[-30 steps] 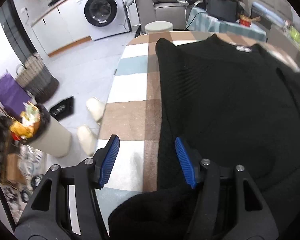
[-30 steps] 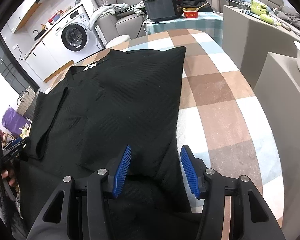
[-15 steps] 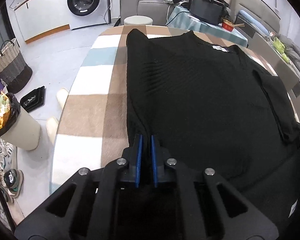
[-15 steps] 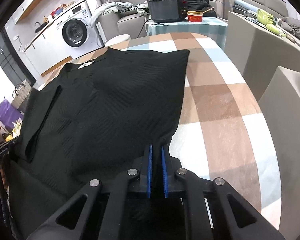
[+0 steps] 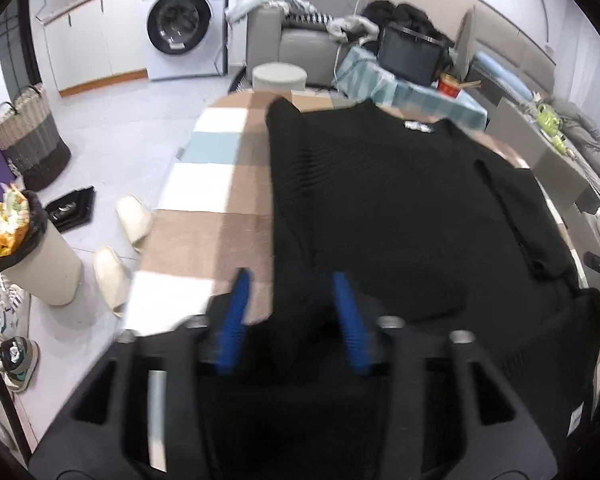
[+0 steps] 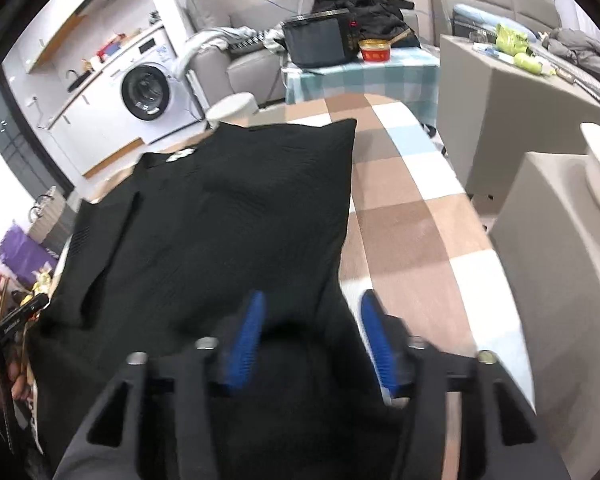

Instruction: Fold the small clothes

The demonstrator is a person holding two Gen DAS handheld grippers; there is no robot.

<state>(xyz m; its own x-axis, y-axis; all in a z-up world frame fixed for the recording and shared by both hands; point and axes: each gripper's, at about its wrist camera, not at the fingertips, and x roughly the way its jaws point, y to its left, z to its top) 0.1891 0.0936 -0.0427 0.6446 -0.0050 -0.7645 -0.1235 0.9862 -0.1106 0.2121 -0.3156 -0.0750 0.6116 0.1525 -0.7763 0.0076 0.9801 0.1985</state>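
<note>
Left wrist view: sweater lay sleeves-in on the bench; both tools, left and right, gaped wide over the hem, bottom fold undone.

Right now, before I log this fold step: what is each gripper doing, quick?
Left gripper: open, fingers apart over the edge of the black sweater, holding nothing.
Right gripper: open, astride the sweater's other edge, holding nothing.
</note>
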